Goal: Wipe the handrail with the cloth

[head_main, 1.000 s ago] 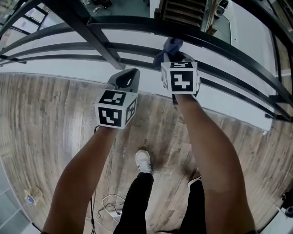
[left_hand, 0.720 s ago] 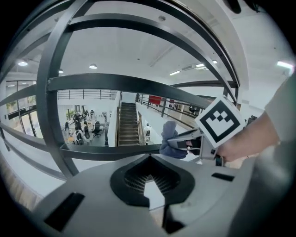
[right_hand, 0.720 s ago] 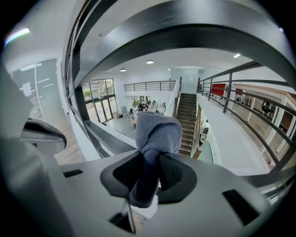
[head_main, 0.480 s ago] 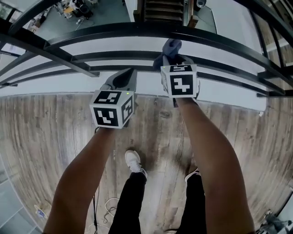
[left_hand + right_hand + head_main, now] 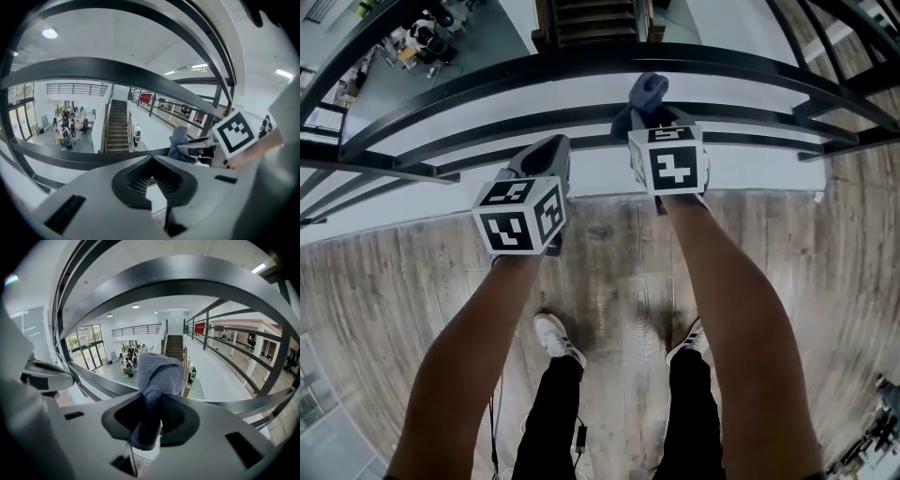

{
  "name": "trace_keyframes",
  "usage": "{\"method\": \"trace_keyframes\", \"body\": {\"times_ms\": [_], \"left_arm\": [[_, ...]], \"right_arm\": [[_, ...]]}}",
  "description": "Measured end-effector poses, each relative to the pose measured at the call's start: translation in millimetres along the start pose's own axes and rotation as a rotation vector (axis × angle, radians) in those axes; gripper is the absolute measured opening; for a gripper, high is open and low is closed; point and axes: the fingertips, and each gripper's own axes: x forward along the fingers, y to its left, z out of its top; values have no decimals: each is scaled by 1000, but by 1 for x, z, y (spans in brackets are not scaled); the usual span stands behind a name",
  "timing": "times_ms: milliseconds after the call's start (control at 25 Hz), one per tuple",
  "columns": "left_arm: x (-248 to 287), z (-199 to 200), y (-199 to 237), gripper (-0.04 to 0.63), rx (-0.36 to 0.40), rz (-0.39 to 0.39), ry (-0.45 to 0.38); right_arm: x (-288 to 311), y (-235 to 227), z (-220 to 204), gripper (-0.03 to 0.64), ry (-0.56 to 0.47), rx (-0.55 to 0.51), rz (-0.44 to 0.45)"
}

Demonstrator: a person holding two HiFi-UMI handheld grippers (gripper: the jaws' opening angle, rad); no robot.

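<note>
Balcony handrail [image 5: 581, 59] faced the right tool [image 5: 149, 425] clamping the cloth [image 5: 159, 373], left tool [image 5: 151, 180] closed empty; a snag could drop it.

A wood floor [image 5: 609, 253] lies below. Two white shoes stand on it, the left shoe [image 5: 555, 337] and the right shoe [image 5: 687, 344]. A thin cable [image 5: 495, 417] lies near the left shoe. Far off and lower down are stairs [image 5: 591, 14]. Left of the stairs, people sit at desks [image 5: 422, 33]. A round light [image 5: 49, 33] shines on the ceiling.
</note>
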Motion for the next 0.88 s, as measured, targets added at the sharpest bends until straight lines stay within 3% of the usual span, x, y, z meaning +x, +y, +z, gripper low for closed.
{"method": "trace_keyframes", "body": {"times_ms": [600, 880], "left_arm": [[89, 38, -162, -2, 53, -88, 14], [139, 33, -245, -2, 63, -130, 30]], "right_arm": [[-57, -201, -38, 97, 16, 101, -63], [-79, -287, -56, 97, 0, 114, -79]]}}
